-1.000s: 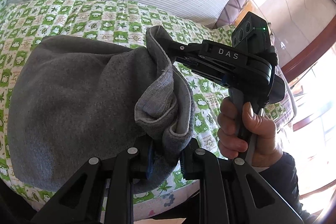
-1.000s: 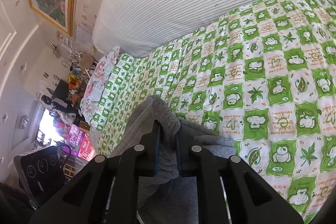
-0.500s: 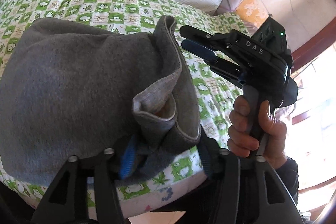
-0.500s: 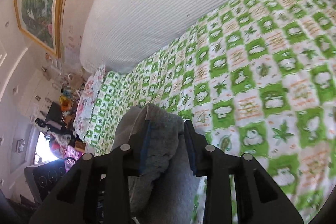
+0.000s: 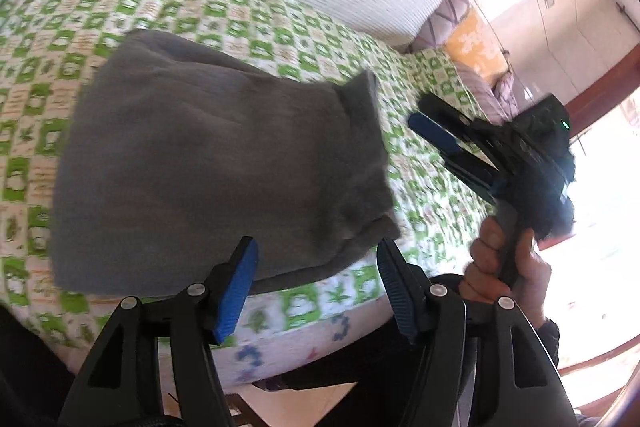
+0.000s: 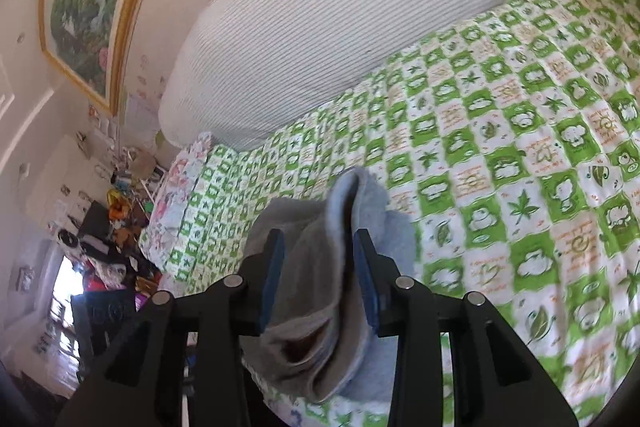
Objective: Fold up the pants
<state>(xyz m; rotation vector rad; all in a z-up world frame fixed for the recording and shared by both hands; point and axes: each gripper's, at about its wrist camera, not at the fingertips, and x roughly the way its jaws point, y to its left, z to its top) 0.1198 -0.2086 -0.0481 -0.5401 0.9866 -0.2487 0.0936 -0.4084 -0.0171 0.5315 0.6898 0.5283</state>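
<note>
Both tools have just been opening and let go of the pants (image 5: 216,163): left tool (image 5: 316,263) now stands wide apart off the near edge of the cloth, right tool (image 5: 436,131) apart with a raised fold between its pads, unpressed. Grey fleece, soft, folded into a rough rectangle, lies near the bed's (image 5: 432,187) near edge. Green checked sheet open far and right.

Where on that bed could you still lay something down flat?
The green checked sheet lies bare between the gray pants and the striped white bolster, also to the pants' far side in the right wrist view. The near bed edge is crowded: pants plus both grippers.
</note>
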